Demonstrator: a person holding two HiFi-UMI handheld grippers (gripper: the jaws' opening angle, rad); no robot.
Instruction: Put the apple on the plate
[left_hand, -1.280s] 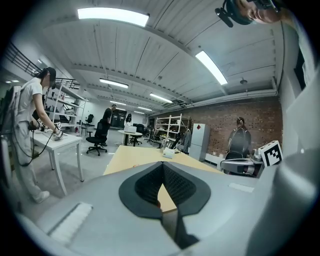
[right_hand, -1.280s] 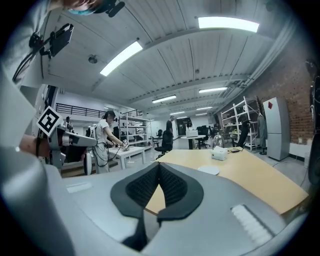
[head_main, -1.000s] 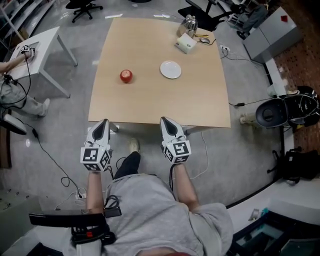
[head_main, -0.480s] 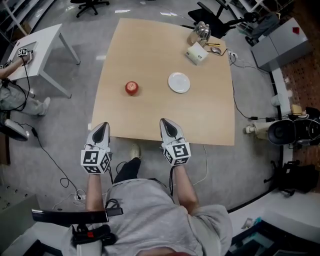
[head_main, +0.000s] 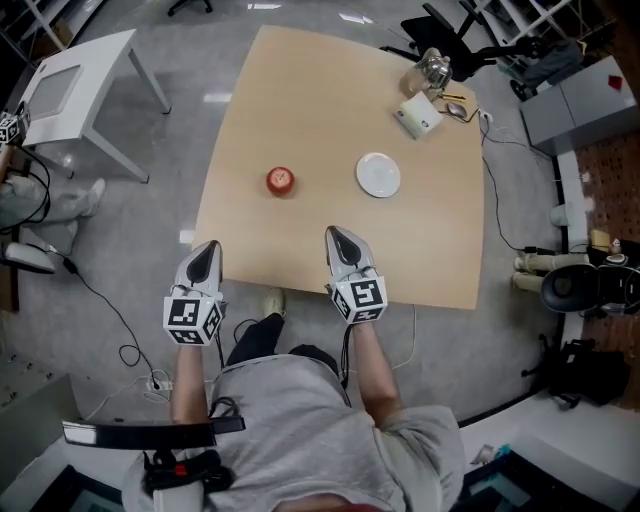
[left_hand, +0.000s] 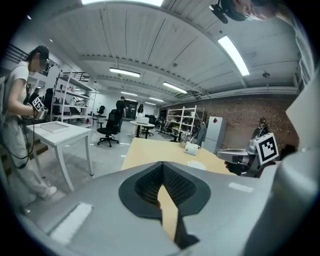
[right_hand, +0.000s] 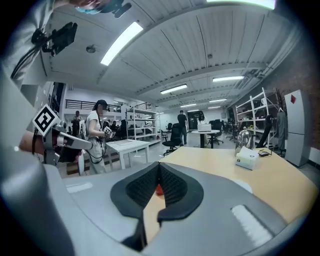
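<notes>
Two closed, empty tools at near edge of table (head_main: 300, 90): left gripper (head_main: 207, 250), right gripper (head_main: 336, 237). Nothing to hold yet. Apple (head_main: 280, 180) sits mid-table, left of empty plate (head_main: 378, 174), not touching it.

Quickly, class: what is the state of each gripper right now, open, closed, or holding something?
Left gripper: closed, holding nothing.
Right gripper: closed, holding nothing.
</notes>
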